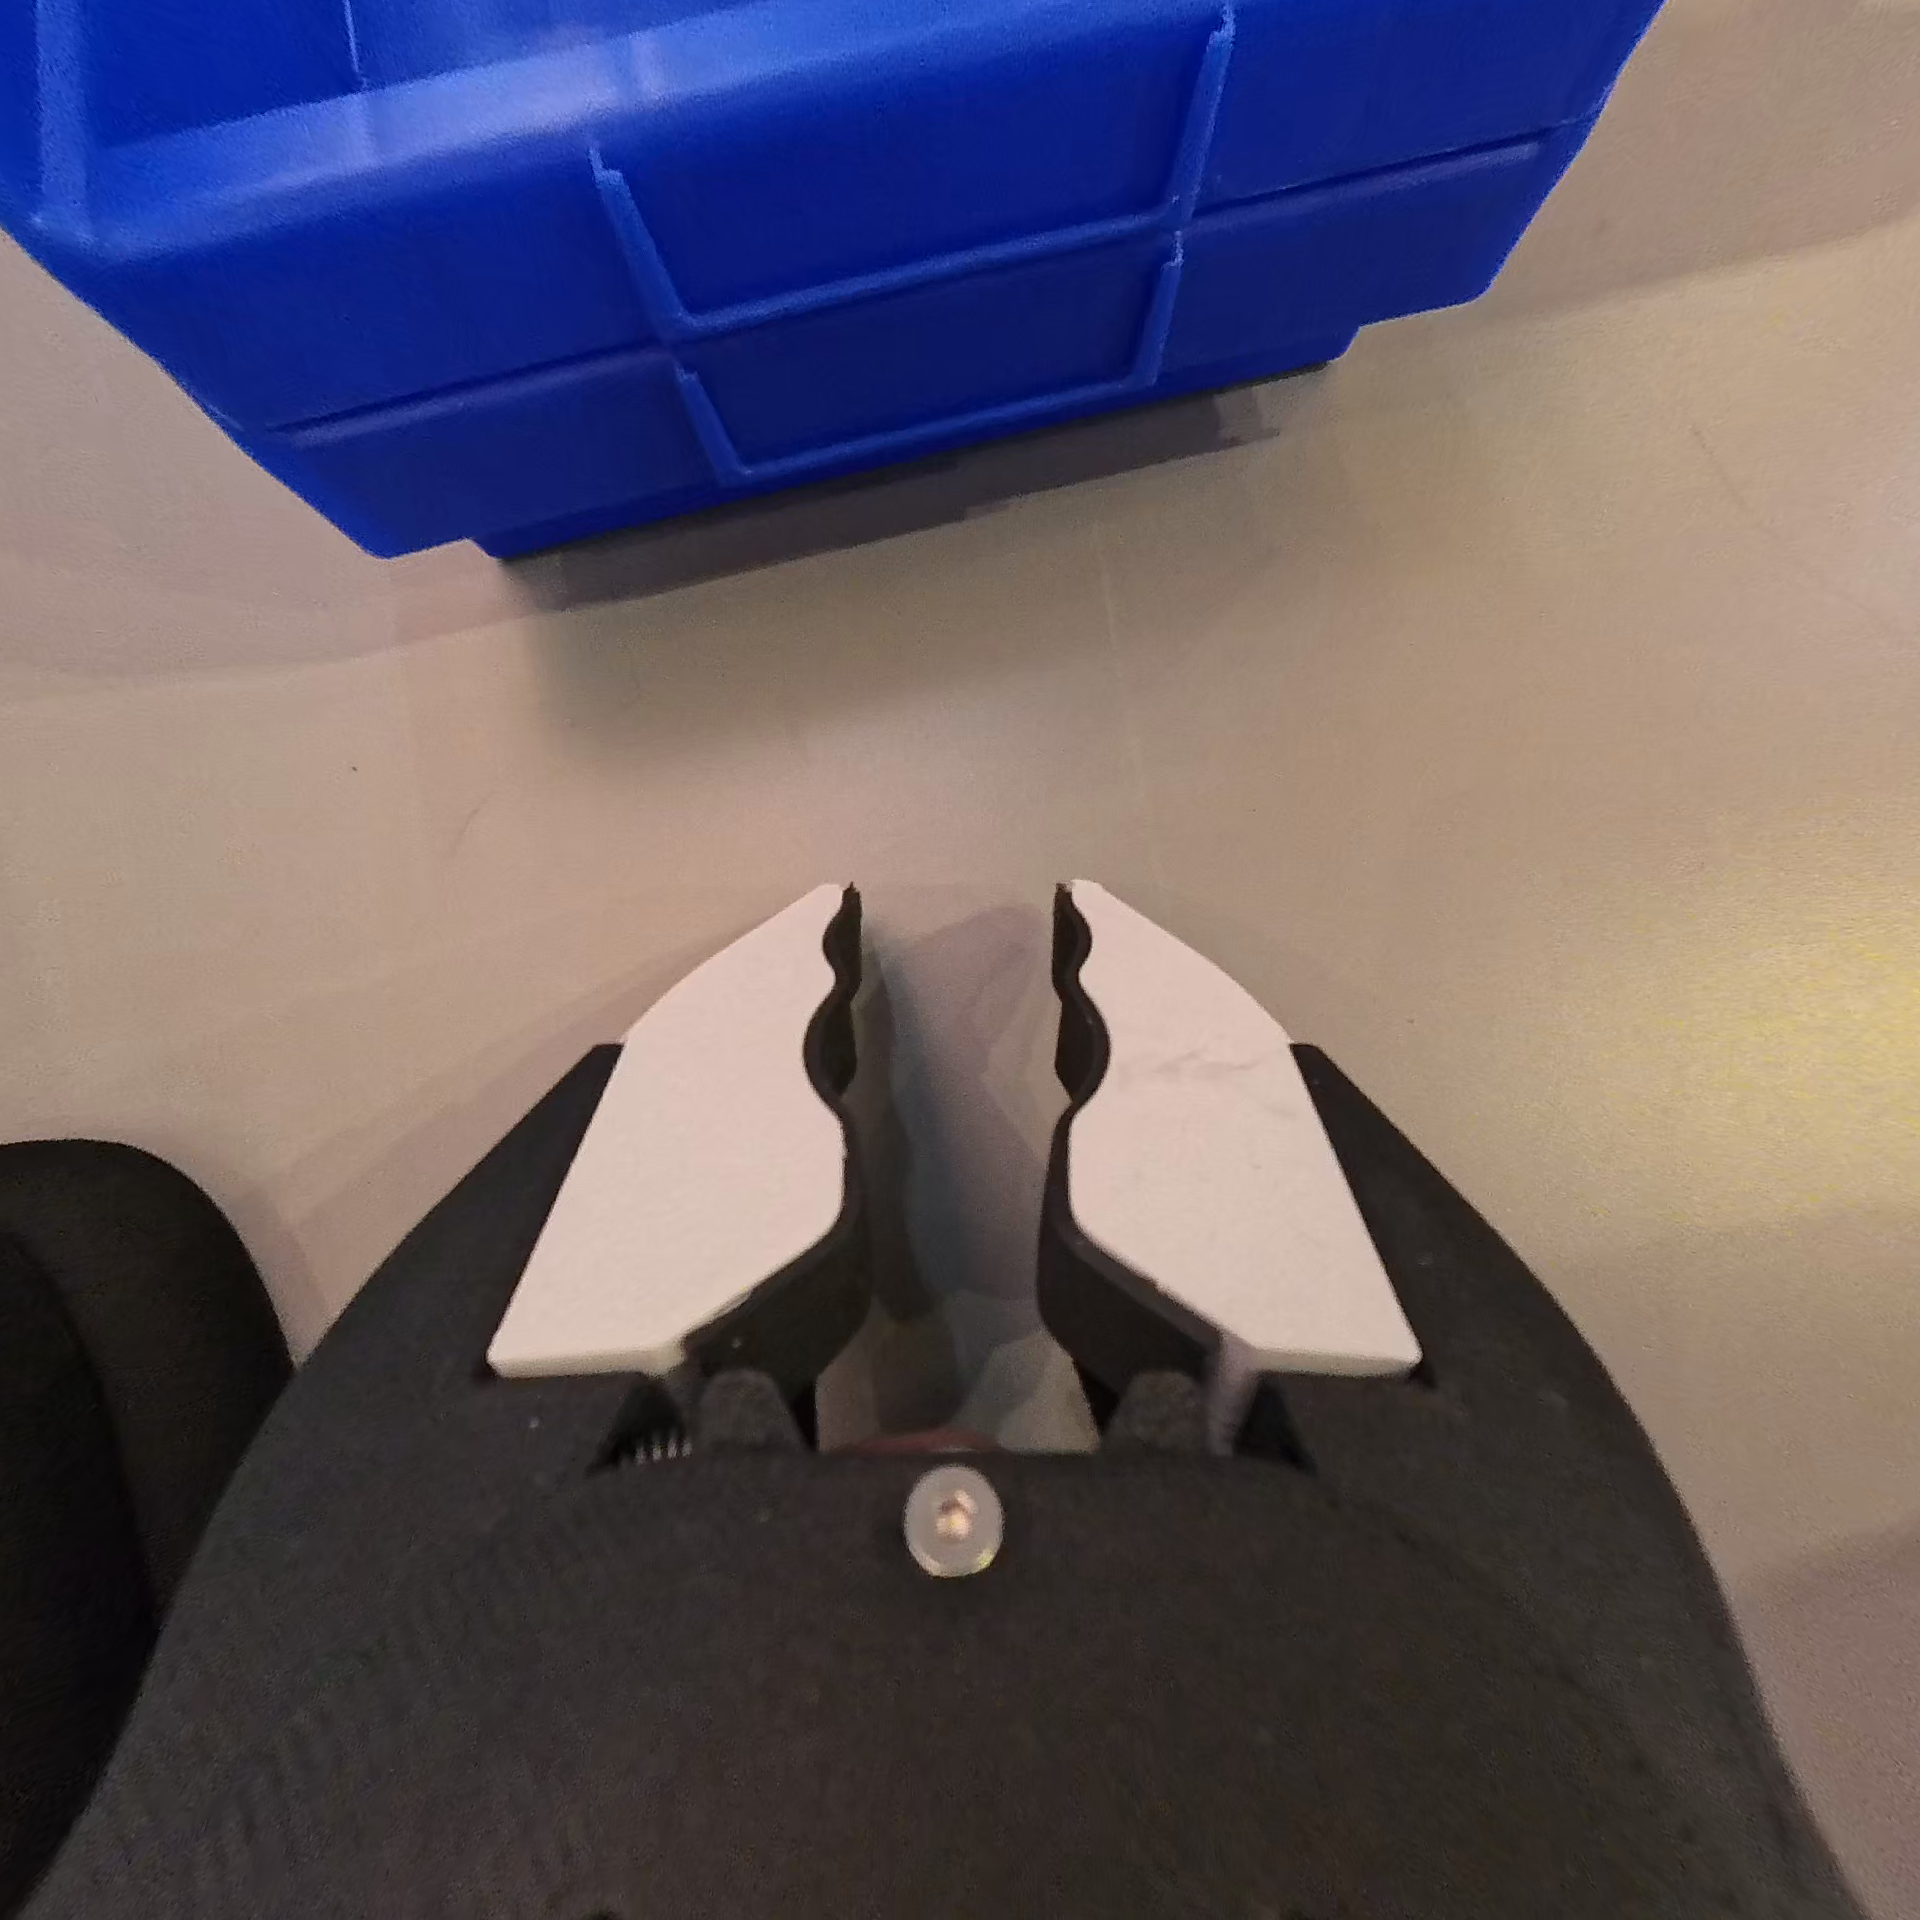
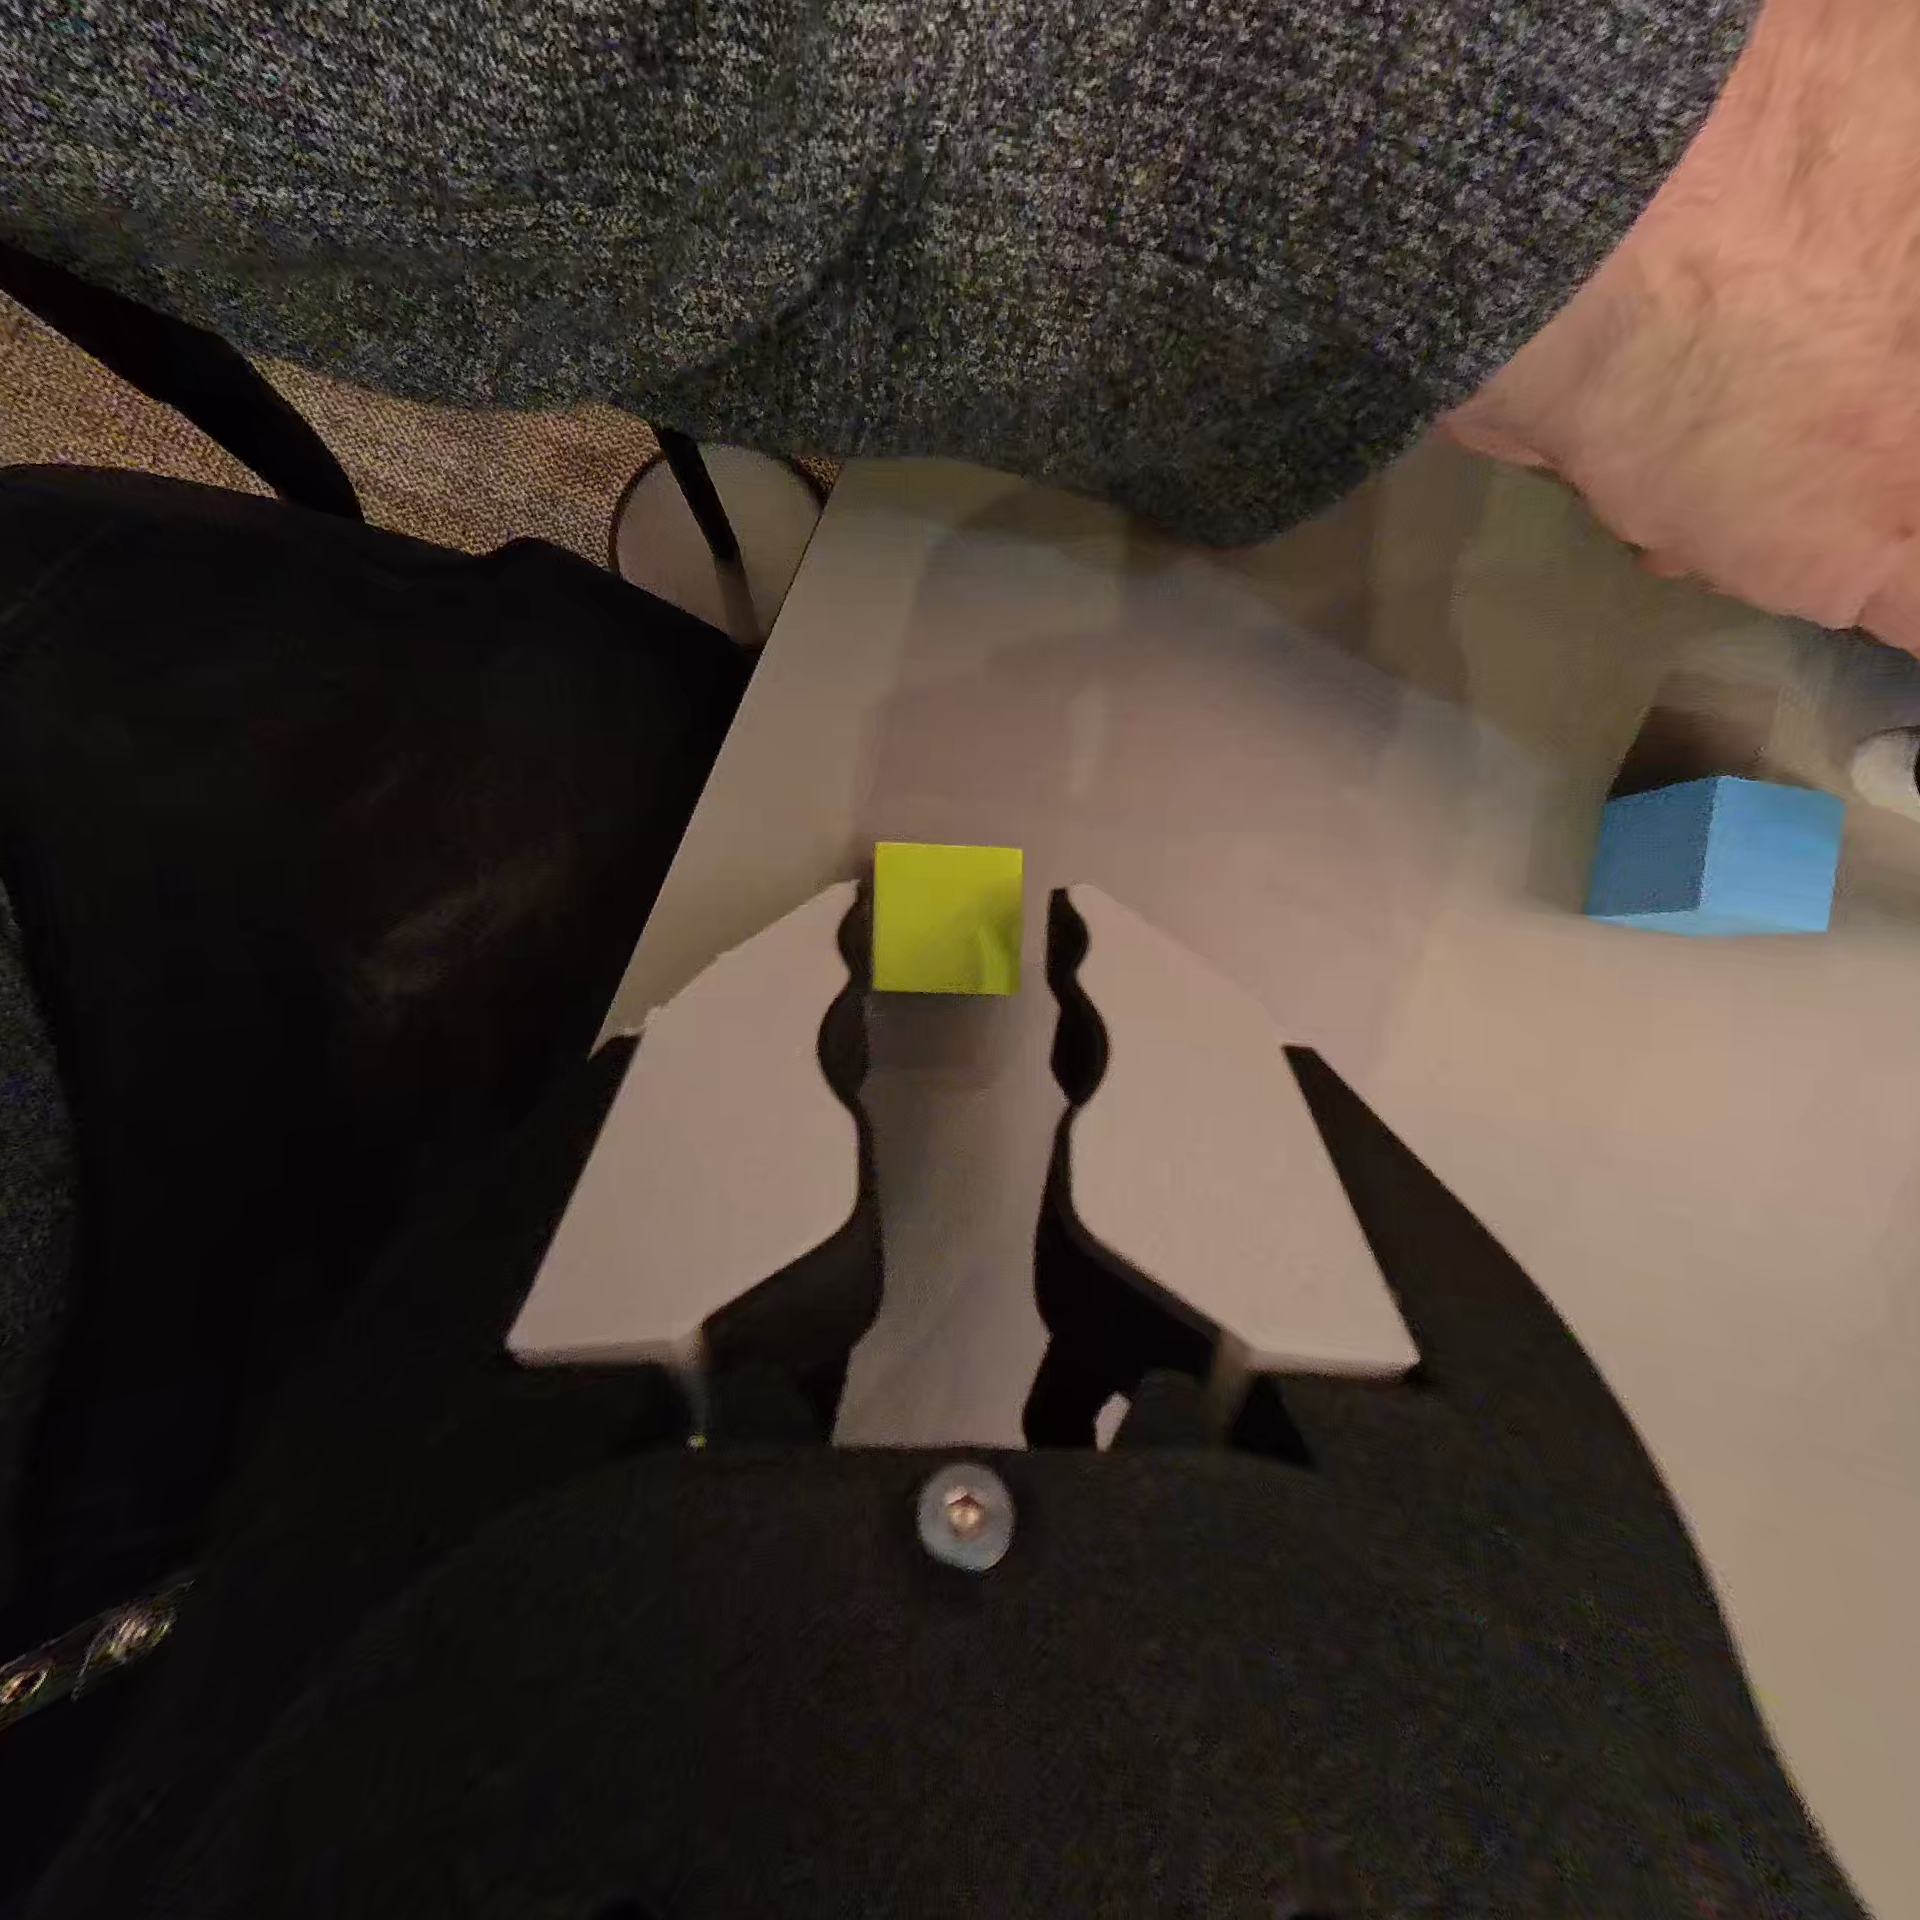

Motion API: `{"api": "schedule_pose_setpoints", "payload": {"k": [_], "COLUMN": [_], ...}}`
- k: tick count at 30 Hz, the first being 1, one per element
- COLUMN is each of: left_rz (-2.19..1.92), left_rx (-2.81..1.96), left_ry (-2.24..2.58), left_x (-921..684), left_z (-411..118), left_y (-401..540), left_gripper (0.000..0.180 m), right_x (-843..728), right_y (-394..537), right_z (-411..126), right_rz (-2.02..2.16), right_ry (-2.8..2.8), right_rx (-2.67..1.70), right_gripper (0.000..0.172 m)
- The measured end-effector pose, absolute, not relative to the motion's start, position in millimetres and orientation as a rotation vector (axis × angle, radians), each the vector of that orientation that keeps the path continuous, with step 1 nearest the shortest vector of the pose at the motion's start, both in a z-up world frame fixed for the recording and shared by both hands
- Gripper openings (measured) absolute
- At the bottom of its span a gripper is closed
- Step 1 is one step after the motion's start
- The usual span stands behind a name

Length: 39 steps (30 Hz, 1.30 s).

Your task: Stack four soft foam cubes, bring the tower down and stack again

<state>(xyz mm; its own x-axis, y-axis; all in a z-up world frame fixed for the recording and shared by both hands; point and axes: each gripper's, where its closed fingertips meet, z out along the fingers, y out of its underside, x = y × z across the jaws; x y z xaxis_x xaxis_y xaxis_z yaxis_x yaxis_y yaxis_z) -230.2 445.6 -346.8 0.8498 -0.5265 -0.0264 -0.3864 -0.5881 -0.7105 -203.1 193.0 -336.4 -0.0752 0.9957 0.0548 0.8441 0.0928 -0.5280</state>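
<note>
In the right wrist view a yellow-green foam cube (image 2: 945, 920) stands on the pale table (image 2: 1195, 790) between my right gripper's (image 2: 956, 894) fingertips. The left pad is at its side; a narrow gap shows between the cube and the right pad (image 2: 1065, 935), so the gripper is open around it. A blue foam cube (image 2: 1714, 862) lies on the table far to the right. In the left wrist view my left gripper (image 1: 956, 894) is open with only bare table (image 1: 935, 748) between its fingers. No cube shows in that view.
A blue plastic bin (image 1: 779, 260) stands just ahead of the left gripper. A black rounded object (image 1: 104, 1351) is at its left. In the right wrist view the table's corner edge (image 2: 727, 790) is at left, a person's grey clothing (image 2: 831, 208) ahead, and a hand (image 2: 1714, 364) at upper right. Left tips to right tips: about 25 cm.
</note>
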Motion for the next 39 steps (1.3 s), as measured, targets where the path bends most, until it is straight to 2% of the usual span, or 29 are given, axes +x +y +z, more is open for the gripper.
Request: {"api": "schedule_pose_setpoints", "payload": {"k": [1,7,17,23,39], "left_rz": [-0.240,-0.244,-0.213,-0.205,-0.210], "left_rx": [-2.270,-2.268,-2.277,-2.281,-2.284], "left_ry": [0.660,0.657,0.667,0.664,0.672], "left_x": [-230,-230,-231,-231,-230], "left_z": [-347,-346,-348,-349,-350], "left_y": [446,446,446,446,445], "left_gripper": [0.035,0.035,0.035,0.035,0.035], "right_x": [-204,-181,44,105,112], "right_y": [193,207,305,323,323], "right_z": [-337,-315,-242,-253,-280], "right_rz": [0.506,0.498,0.258,0.229,0.239], "right_ry": [-1.983,-1.909,-1.489,-1.445,-1.469], "right_rx": [-1.804,-1.806,-2.049,-2.139,-2.213], "right_gripper": [0.027,0.026,0.026,0.026,0.026]}}
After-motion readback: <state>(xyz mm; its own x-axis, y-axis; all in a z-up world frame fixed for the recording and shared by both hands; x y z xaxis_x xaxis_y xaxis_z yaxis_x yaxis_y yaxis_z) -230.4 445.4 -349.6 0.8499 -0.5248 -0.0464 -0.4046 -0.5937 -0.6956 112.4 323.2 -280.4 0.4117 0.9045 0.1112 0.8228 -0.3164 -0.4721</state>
